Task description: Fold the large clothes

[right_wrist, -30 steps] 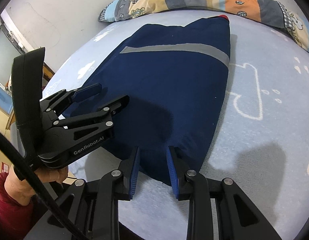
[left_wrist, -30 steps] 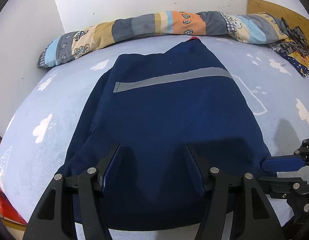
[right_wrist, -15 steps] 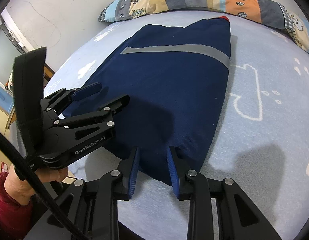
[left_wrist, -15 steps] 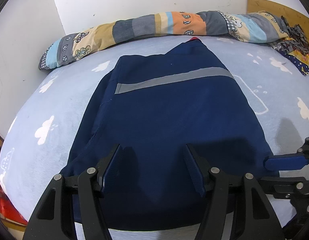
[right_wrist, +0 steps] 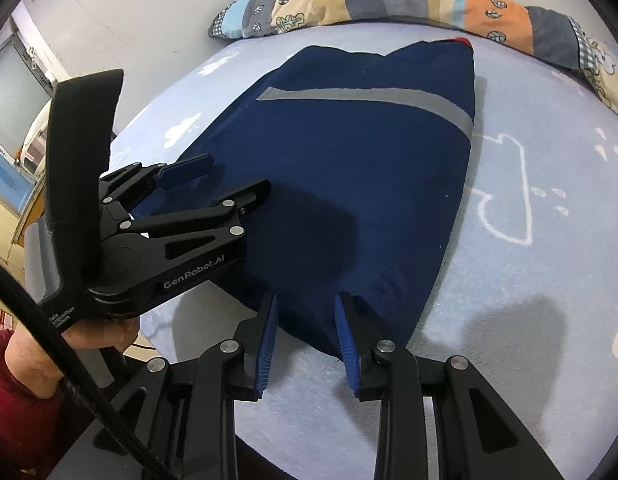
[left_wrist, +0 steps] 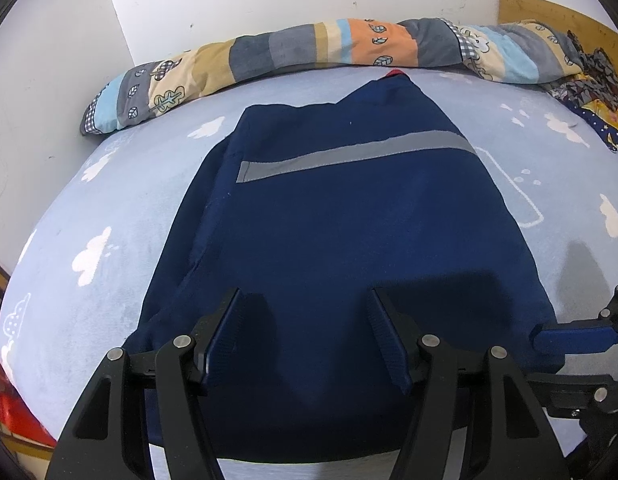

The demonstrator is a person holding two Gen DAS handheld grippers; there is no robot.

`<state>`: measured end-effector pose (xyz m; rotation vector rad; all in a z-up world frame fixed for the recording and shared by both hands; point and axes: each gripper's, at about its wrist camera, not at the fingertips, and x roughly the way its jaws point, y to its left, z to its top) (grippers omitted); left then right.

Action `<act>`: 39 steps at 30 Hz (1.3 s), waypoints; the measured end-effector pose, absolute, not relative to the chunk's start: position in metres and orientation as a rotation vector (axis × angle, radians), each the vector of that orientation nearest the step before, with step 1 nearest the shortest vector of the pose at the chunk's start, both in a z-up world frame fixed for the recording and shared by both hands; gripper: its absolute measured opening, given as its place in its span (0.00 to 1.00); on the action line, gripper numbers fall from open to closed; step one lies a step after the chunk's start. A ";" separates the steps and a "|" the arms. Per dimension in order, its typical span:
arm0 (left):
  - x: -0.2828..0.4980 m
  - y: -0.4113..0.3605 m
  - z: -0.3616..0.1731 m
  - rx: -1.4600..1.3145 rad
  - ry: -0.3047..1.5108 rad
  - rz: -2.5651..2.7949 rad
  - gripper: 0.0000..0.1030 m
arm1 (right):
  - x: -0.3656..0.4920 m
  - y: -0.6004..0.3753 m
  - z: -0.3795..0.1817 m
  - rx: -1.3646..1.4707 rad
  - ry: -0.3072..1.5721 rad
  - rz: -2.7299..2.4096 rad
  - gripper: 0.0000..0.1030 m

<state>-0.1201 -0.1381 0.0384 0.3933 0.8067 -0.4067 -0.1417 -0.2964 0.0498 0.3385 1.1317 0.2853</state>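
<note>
A dark navy garment (left_wrist: 349, 232) with a grey reflective stripe (left_wrist: 349, 156) lies folded lengthwise on the light blue bed; it also shows in the right wrist view (right_wrist: 349, 168). My left gripper (left_wrist: 305, 300) is open, its fingers hovering over the garment's near hem. It shows from the side in the right wrist view (right_wrist: 229, 178). My right gripper (right_wrist: 307, 300) is open, its jaws on either side of the garment's near right corner. One of its fingertips (left_wrist: 565, 338) shows at the right edge of the left wrist view.
A long patchwork bolster (left_wrist: 329, 52) lies along the far wall; it also shows in the right wrist view (right_wrist: 389, 0). Patterned cloth (left_wrist: 589, 92) is heaped at the far right by a wooden headboard (left_wrist: 569, 16). The cloud-print sheet (right_wrist: 529, 240) surrounds the garment.
Both grippers have eased slightly forward and down toward the near hem. The right gripper's jaws have opened a little wider. The garment has not moved.
</note>
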 end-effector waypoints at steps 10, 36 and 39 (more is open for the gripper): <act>-0.117 -0.135 0.039 0.384 0.805 -0.392 0.64 | -0.143 -0.302 0.059 0.384 1.096 0.305 0.32; -0.016 -0.009 0.061 -0.214 1.071 -0.413 0.88 | -0.143 -0.371 0.068 0.596 1.018 0.203 0.54; 0.007 0.009 0.047 -0.362 1.158 -0.472 0.88 | -0.143 -0.382 0.064 0.669 1.017 0.182 0.56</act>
